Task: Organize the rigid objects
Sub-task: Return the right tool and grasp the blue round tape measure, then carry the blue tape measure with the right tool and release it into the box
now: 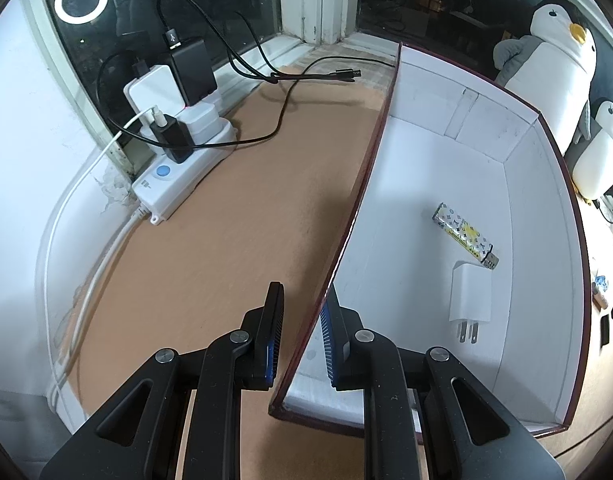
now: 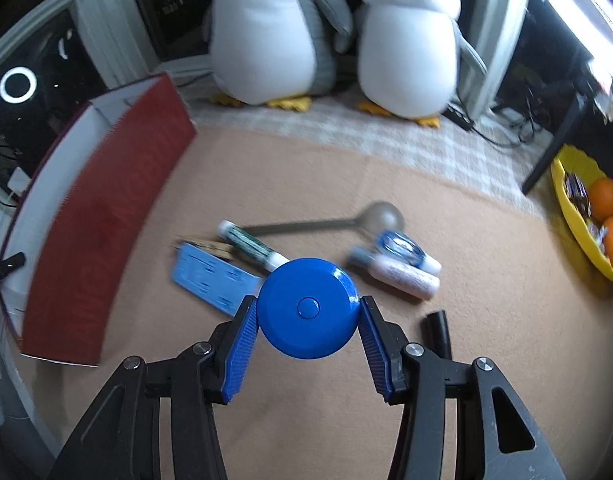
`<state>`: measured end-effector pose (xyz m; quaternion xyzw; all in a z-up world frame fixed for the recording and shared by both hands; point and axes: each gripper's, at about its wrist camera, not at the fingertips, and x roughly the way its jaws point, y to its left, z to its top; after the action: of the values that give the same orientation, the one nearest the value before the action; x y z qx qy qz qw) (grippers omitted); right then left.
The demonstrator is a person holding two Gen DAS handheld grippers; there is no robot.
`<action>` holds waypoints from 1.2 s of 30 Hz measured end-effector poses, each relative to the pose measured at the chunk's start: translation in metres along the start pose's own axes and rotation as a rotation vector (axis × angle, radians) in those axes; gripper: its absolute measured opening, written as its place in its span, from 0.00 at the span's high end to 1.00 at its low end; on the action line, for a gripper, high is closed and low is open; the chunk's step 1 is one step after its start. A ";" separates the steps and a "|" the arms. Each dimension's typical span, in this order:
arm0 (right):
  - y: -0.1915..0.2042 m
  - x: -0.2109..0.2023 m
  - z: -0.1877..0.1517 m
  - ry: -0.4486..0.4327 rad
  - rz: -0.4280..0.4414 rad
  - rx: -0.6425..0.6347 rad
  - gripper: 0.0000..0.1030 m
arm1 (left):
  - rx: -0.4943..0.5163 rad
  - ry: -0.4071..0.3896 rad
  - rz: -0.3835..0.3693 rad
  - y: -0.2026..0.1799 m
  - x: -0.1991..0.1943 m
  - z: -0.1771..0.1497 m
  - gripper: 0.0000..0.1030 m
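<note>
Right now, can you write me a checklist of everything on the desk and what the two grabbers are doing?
Surface: tan desk mat, bare by the box.
Job's things: red box holds a white charger and a patterned lighter; blue card, marker, spoon and tubes lie on the mat.
Clutter: two plush penguins, yellow fruit bowl.
Grippers: left gripper pinches the box wall; right gripper holds a blue round disc.
Cables: black cables from a power strip.
Surroundings: dark window.
</note>
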<state>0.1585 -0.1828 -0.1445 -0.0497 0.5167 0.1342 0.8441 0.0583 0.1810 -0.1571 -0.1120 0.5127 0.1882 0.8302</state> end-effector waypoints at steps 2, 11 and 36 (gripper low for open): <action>0.017 -0.007 0.008 -0.018 0.021 -0.030 0.55 | -0.003 0.001 -0.007 0.000 0.002 0.002 0.84; 0.091 -0.026 0.030 -0.070 0.100 -0.153 0.55 | 0.002 -0.005 -0.027 -0.002 0.007 0.008 0.84; 0.235 0.010 0.066 -0.026 0.182 -0.400 0.55 | -0.005 -0.012 -0.095 -0.002 0.025 0.020 0.88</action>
<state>0.1544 0.0595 -0.1100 -0.1675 0.4711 0.3105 0.8085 0.0851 0.1917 -0.1709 -0.1371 0.5012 0.1506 0.8410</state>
